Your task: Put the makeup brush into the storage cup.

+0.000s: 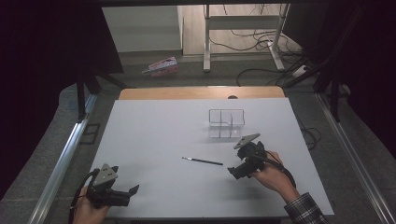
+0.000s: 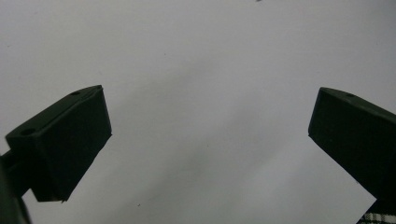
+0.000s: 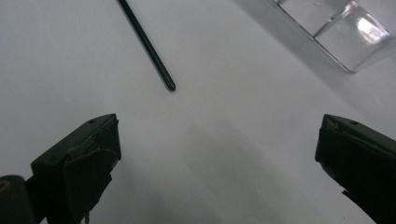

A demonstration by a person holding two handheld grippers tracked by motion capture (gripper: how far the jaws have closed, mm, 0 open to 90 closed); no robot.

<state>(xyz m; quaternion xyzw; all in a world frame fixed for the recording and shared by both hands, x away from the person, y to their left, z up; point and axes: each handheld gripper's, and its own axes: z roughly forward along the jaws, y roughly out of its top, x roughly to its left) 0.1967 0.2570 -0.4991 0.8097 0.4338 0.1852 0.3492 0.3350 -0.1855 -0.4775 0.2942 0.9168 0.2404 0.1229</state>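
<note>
A thin dark pen-like stick (image 1: 202, 161) lies flat on the white table top (image 1: 154, 140), near its middle. In the right gripper view its near end (image 3: 147, 46) rests just ahead of the jaws. My right gripper (image 1: 236, 170) hovers just right of the stick, open, nothing between its jaws (image 3: 215, 154). A clear plastic box with dividers (image 1: 226, 123) stands behind the stick; its corner (image 3: 336, 32) appears at the upper right in the right gripper view. My left gripper (image 1: 133, 190) is at the front left, open over bare table (image 2: 210, 140).
The table's wooden far edge (image 1: 201, 92) borders the white sheet. Beyond it on the floor lie a coloured packet (image 1: 161, 66), a white desk frame (image 1: 243, 32) and cables. Metal rails (image 1: 60, 163) run along both sides.
</note>
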